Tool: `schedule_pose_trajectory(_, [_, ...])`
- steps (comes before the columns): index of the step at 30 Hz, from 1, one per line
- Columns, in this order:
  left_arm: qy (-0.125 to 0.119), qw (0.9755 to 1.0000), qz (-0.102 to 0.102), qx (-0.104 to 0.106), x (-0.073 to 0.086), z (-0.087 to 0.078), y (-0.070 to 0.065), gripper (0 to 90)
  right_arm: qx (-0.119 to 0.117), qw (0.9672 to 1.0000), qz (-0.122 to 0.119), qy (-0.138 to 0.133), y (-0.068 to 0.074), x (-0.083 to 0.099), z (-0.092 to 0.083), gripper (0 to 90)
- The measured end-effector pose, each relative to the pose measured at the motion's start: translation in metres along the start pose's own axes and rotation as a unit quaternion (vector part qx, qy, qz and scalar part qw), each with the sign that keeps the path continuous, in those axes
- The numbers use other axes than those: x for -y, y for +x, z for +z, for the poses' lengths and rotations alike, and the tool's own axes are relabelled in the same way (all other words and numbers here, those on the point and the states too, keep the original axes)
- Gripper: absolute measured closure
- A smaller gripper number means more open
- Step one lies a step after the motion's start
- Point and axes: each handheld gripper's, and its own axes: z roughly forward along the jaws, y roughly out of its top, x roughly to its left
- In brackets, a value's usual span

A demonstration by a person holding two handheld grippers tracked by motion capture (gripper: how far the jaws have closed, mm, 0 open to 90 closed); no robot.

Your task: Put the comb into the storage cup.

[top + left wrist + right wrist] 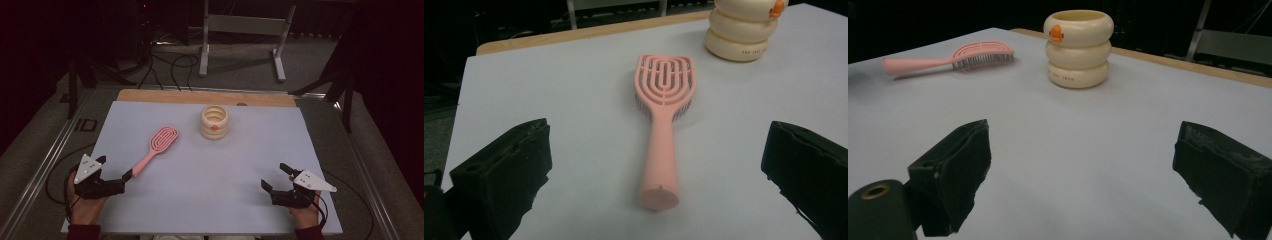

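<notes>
A pink vented hairbrush (157,145) lies flat on the white table sheet (200,195), left of centre, with its handle pointing at my left gripper (116,167). In the left gripper view the brush (664,100) lies bristles down. Its handle end sits between the wide-open jaws of the left gripper (656,145), and neither jaw touches it. A cream ringed cup with an orange mark (214,121) stands upright at the back centre. My right gripper (274,176) is open near the front right with nothing in it. The right gripper view shows the cup (1078,47) and brush (948,60) far ahead of the right gripper (1083,145).
A wooden table edge (200,96) runs along the back of the sheet. Behind the table a grey metal stand (240,30) and cables (170,65) sit on the floor. A person's hands hold both grippers at the front edge.
</notes>
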Motion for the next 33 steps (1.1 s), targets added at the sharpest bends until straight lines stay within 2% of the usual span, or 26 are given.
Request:
schedule_pose_trajectory(5, [0.001,1.0000,-0.001,0.006,-0.005,0.005,0.000,0.6,-0.004,1.0000,0.002,0.003,0.000,-0.001,0.001,8.4])
schedule_pose_trajectory(10, [-0.002,0.9997,-0.015,0.020,-0.008,0.010,0.002,0.6,0.001,1.0000,0.003,0.006,0.000,-0.002,0.001,8.3])
schedule_pose_trajectory(13, [0.003,0.9997,-0.011,0.021,-0.009,0.012,0.002,0.5,0.004,1.0000,0.002,0.005,0.000,-0.004,0.000,8.3])
schedule_pose_trajectory(22, [0.035,0.9988,0.014,0.032,-0.022,0.026,-0.003,0.5,0.012,0.9999,0.000,0.011,0.003,-0.004,0.002,8.3])
schedule_pose_trajectory(29, [0.079,0.9954,0.040,0.037,-0.033,0.042,-0.009,0.5,0.011,0.9998,0.003,0.014,0.003,-0.003,0.003,8.3])
schedule_pose_trajectory(33, [0.097,0.9936,0.045,0.037,-0.037,0.050,-0.011,0.5,0.010,0.9998,0.004,0.018,0.003,-0.002,0.004,8.3])
